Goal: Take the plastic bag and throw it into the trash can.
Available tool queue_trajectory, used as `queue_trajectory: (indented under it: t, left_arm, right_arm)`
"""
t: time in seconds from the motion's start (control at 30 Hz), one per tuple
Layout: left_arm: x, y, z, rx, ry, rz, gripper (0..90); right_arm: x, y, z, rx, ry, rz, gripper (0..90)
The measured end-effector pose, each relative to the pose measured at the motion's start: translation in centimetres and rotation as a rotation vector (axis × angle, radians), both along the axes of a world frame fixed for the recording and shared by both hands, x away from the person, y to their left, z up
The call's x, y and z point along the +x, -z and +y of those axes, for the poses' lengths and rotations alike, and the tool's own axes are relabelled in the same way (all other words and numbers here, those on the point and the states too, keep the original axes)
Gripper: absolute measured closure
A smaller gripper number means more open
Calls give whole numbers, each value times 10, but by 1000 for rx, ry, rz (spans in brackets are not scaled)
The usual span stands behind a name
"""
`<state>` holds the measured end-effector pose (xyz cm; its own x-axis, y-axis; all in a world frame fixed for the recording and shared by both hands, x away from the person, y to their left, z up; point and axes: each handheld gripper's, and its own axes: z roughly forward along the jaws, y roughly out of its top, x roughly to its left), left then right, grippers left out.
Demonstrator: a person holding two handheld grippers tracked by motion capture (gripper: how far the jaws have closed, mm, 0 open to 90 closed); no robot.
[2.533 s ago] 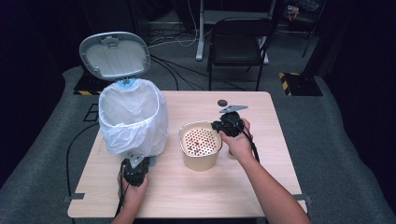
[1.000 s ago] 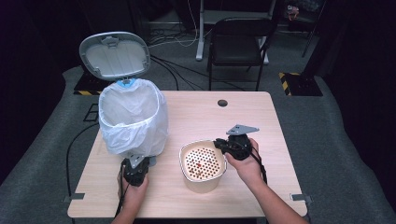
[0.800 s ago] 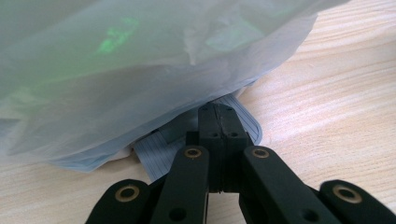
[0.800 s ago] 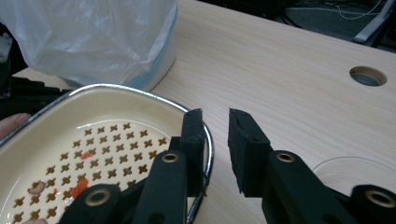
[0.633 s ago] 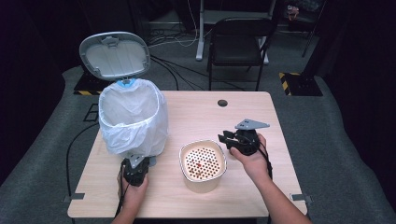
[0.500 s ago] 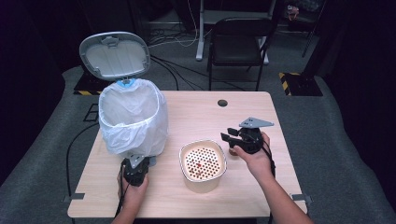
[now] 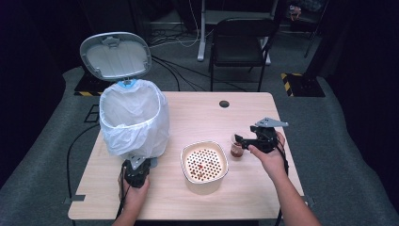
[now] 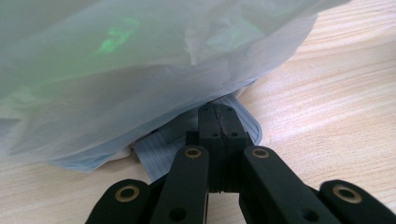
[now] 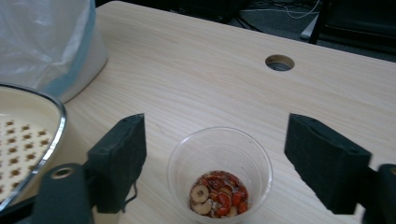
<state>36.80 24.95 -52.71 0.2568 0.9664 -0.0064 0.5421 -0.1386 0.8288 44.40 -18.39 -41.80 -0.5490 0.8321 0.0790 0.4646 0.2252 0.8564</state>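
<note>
Pale wood grain runs across the table (image 7: pixel 197 113), which stands in a dark room. Nearest the person, the left gripper (image 8: pixel 219 116) is seen clenched on the ribbed pedal (image 8: pixel 161 154) at the foot of the bin (image 7: pixel 134 120), whose lid (image 7: pixel 115 55) is held raised. Just beyond, one cream strainer bowl (image 7: pixel 204 162) with a perforated insert sits at mid-table. Beside it, the right gripper (image 9: pixel 215 163) has just been opening, and its jaws are now spread to either side of one clear plastic cup (image 9: pixel 219 172) without pressing on it; wet red and tan scraps lie in the cup's bottom. The step in hand is judged to be the reach for this cup. Next, the jaws would have to be closed gently on its thin wall, so that it is not crushed or tipped. Farther off, one cable hole (image 7: pixel 224 103) and one black chair (image 7: pixel 240 42) are counted.
</note>
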Motion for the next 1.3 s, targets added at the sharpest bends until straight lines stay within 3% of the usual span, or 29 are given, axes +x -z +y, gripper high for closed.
queue_trajectory:
  t: [0.2, 0.27, 0.5, 0.63, 0.93, 1.03, 1.13, 1.3]
  left_arm:
    - [0, 0, 0, 1, -1, 0, 900]
    - [0, 0, 0, 0, 0, 2, 900]
    - [0, 0, 0, 0, 0, 0, 900]
    - [0, -1, 0, 4, 3, 6, 900]
    - [0, 0, 1, 6, 4, 4, 900]
    - [0, 0, -1, -17, -2, -3, 900]
    - [0, 0, 0, 2, 2, 5, 900]
    - [0, 0, 0, 1, 4, 6, 900]
  right_arm:
    - [5, 15, -4, -13, 5, 10, 141]
    - [6, 19, -3, -39, 14, 11, 137]
    - [8, 29, 1, -25, 11, 43, 139]
    - [9, 37, 7, -57, 8, 51, 140]
    - [12, 52, 16, -58, 21, 74, 160]
    - [13, 58, 16, -51, 27, 76, 172]
    - [14, 61, 17, -77, 19, 71, 184]
    - [14, 65, 18, -75, 31, 58, 213]
